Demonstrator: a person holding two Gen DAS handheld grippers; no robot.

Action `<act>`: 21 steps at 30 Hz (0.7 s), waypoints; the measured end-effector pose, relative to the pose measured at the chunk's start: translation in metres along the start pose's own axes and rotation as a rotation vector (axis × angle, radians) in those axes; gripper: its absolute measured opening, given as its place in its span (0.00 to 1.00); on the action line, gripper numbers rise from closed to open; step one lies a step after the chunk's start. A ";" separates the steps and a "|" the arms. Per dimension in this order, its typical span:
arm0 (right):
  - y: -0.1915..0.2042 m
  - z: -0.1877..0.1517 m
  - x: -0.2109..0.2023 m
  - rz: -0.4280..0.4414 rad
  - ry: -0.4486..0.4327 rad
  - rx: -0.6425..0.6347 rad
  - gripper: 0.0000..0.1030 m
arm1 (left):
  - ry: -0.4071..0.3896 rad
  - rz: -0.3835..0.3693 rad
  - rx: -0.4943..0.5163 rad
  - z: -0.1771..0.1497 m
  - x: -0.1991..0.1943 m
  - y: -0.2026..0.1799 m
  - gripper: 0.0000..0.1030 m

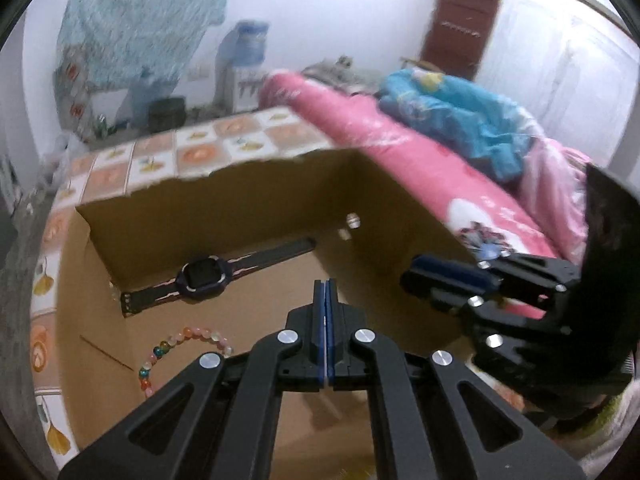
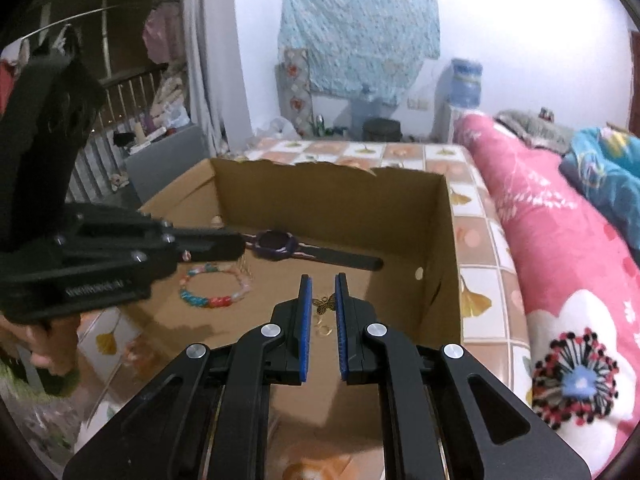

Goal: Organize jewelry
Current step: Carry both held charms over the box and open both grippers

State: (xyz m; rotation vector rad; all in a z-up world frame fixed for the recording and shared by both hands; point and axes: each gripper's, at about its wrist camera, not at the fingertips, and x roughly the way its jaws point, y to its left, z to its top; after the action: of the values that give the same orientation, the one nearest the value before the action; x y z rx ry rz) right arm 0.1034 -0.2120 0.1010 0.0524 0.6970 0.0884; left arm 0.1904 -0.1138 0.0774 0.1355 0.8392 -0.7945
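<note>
An open cardboard box [image 1: 240, 208] [image 2: 332, 200] stands on the tiled table cover. Inside it lie a dark purple watch [image 1: 204, 276] [image 2: 276, 246] near the far wall and a coloured bead bracelet [image 1: 188, 334] [image 2: 208, 301] closer in. A small bronze butterfly charm [image 2: 325, 304] and small rings [image 2: 324, 330] rest on the box floor. My left gripper [image 1: 325, 282] [image 2: 240, 246] hovers over the box, shut with nothing in it. My right gripper [image 2: 323, 280] [image 1: 408, 276] stands slightly open above the butterfly, its pads touching nothing.
The tiled table cover [image 1: 192, 152] [image 2: 472, 236] surrounds the box. A pink quilt [image 1: 420, 160] [image 2: 560, 240] and a blue blanket [image 1: 460, 112] lie to the right. A hand [image 2: 40, 340] holds the left gripper. A water dispenser [image 2: 464, 84] stands at the back wall.
</note>
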 end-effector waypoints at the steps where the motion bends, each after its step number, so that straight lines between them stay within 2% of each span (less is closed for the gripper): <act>1: -0.004 0.003 0.004 0.006 0.013 0.010 0.09 | 0.021 0.017 -0.014 0.002 0.008 0.004 0.01; 5: -0.016 0.011 0.004 0.025 0.004 0.055 0.13 | 0.031 0.013 -0.050 0.003 0.016 0.013 0.02; 7: -0.019 0.012 -0.001 0.022 -0.017 0.065 0.13 | 0.017 0.010 -0.059 0.001 0.012 0.014 0.12; 9: -0.025 0.013 -0.011 0.023 -0.045 0.082 0.13 | 0.004 0.007 -0.066 0.000 0.007 0.014 0.17; 14: -0.037 0.017 -0.040 -0.005 -0.107 0.103 0.14 | -0.040 0.010 -0.092 0.000 -0.016 0.015 0.25; 19: -0.039 0.012 -0.075 -0.031 -0.161 0.120 0.21 | -0.100 0.032 -0.100 -0.010 -0.054 0.010 0.44; 21: -0.038 0.008 -0.086 -0.030 -0.174 0.125 0.28 | -0.120 0.039 -0.097 -0.015 -0.068 0.007 0.50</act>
State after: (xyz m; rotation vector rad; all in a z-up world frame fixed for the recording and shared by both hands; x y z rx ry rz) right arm 0.0455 -0.2582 0.1589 0.1672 0.5288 0.0112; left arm 0.1582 -0.0637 0.1136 0.0175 0.7574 -0.7163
